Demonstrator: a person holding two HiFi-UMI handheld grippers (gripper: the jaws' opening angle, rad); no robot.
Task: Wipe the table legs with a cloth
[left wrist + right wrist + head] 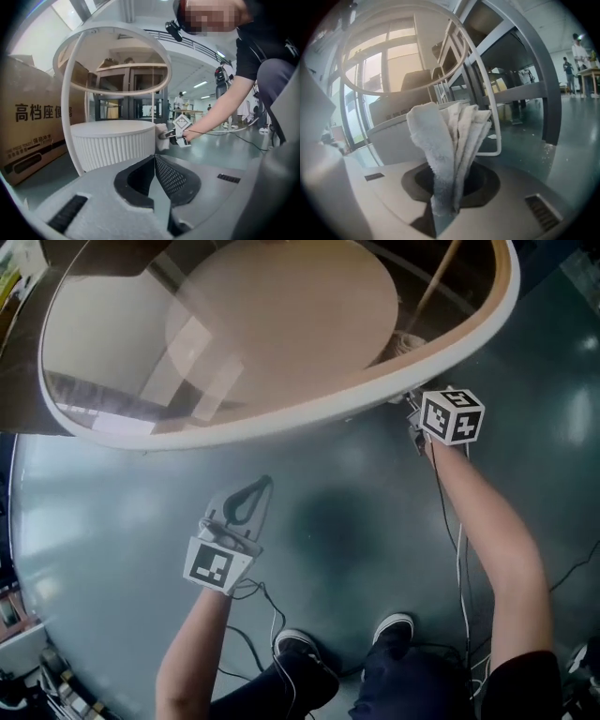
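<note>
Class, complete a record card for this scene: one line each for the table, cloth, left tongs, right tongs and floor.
Table: round, glass-topped; white hoop legs; ribbed base
Cloth: white towelling, folded, beside the ribbed base
Left tongs: shut, empty, over the floor
Right tongs: shut on the cloth, under the table edge
Floor: dark, glossy

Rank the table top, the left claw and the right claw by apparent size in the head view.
1. Table top, largest by far.
2. Left claw.
3. Right claw, but the table top hides its front, so this order is unsure.
</note>
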